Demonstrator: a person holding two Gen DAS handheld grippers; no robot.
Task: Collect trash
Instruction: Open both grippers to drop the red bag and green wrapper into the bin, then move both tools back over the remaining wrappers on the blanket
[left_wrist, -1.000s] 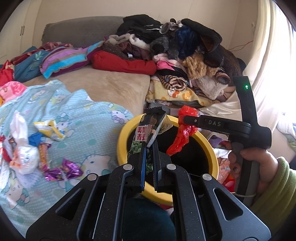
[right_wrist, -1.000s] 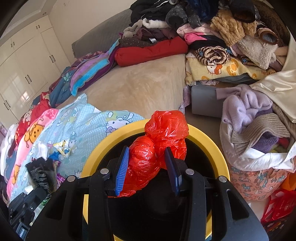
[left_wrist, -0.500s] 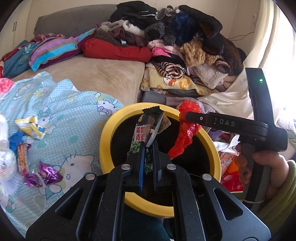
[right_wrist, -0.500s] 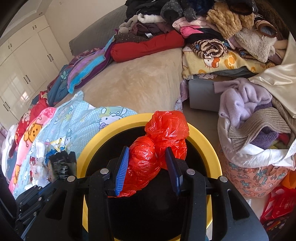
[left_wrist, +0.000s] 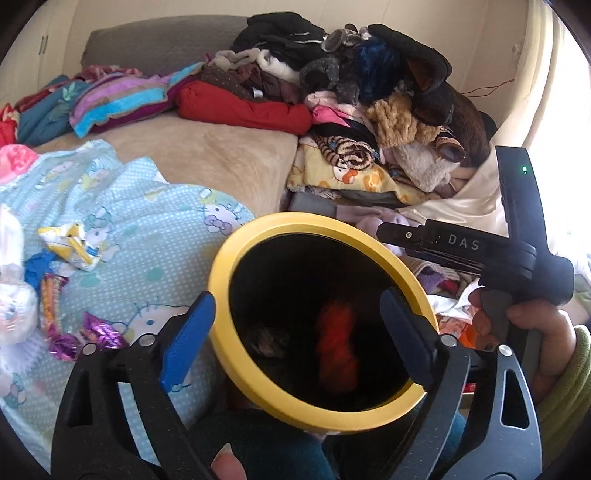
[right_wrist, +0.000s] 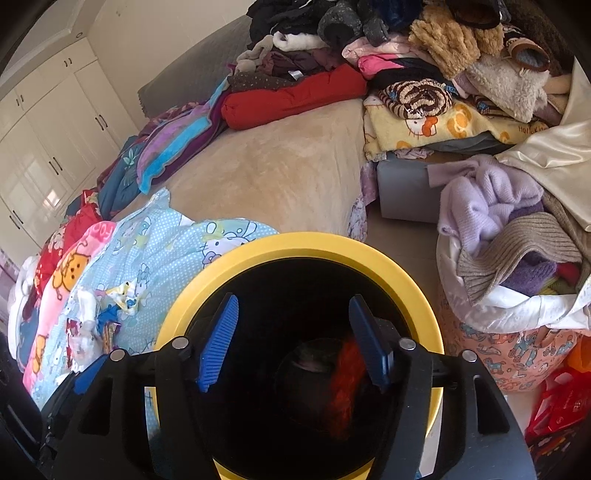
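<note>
A yellow-rimmed black bin stands beside the bed; it also shows in the right wrist view. A red plastic bag lies blurred inside it, also seen in the right wrist view. A dark snack wrapper lies inside beside it. My left gripper is open and empty over the bin's mouth. My right gripper is open and empty over the bin; its body shows at the right in the left wrist view. Several wrappers lie on the blue blanket.
The blue Hello Kitty blanket covers the bed at left. A heap of clothes fills the far right of the bed. A bag stuffed with knitwear stands right of the bin. White wardrobes line the far left.
Both grippers opened. The red bag fell from the right gripper and the snack wrapper from the left one; both are now inside the bin.
</note>
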